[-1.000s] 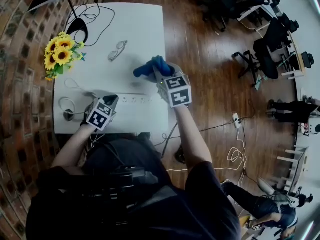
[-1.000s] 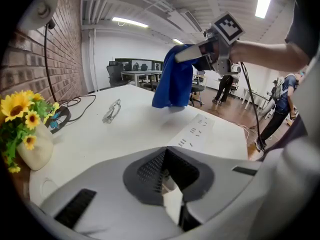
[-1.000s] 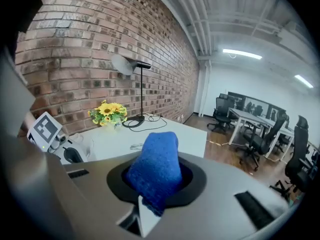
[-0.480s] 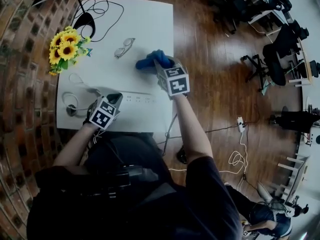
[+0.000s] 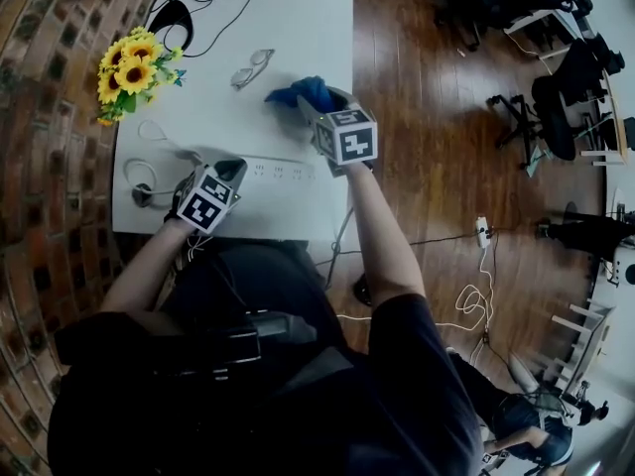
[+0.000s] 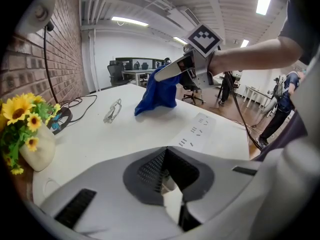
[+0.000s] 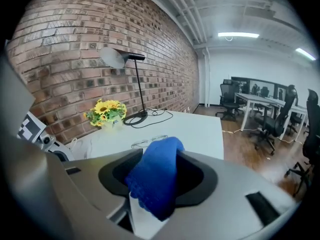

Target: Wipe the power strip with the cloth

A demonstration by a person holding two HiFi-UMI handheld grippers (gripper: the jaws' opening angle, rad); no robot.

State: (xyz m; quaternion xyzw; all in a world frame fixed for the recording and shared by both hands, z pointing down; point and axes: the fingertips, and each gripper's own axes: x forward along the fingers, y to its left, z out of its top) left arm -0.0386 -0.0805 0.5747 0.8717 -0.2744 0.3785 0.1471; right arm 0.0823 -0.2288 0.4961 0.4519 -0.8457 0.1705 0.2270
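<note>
- The white worktop carries everything, with sunflowers at its left edge.
- The power strip lies flat near the worktop's near edge, sockets up.
- The left gripper sits at the strip's left end, jaws pressed together.
- The right gripper is beyond the strip. Its jaws have just been opening and stand spread.
- The blue cloth drapes between the right gripper's jaws, hanging toward the worktop.
- Glasses lie just left of the cloth.
</note>
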